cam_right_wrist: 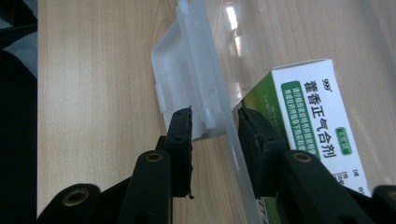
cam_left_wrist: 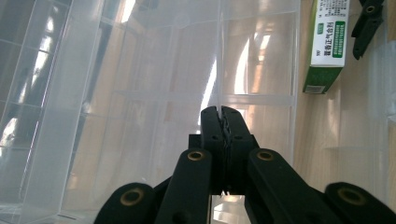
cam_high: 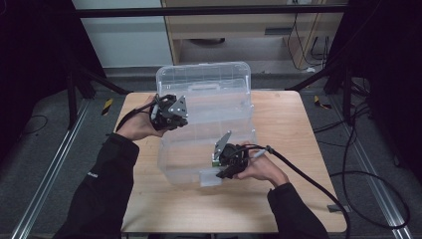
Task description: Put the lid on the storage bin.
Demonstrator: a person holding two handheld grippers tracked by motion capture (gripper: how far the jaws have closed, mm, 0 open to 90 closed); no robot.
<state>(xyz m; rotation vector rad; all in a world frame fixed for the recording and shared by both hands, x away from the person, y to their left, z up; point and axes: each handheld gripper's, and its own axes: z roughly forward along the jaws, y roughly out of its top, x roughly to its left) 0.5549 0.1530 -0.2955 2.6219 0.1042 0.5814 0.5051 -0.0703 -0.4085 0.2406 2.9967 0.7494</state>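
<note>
On the wooden worktop (cam_high: pixel 278 199), the left gripper (cam_left_wrist: pixel 223 113) clamps the clear plastic storage box's (cam_high: pixel 204 144) rim; the right gripper's (cam_right_wrist: pixel 215 126) parted jaws straddle its front wall beside a green-and-white carton (cam_right_wrist: pixel 313 135).

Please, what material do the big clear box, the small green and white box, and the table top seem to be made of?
Clear box: probably hard, glossy plastic; it is see-through, with bright reflections and moulded ribs. Small box: seemingly printed cardboard, with sharp folded edges and a slight sheen. Table top: looks like light wood or wood-pattern laminate; grain lines show, finish matte.
</note>
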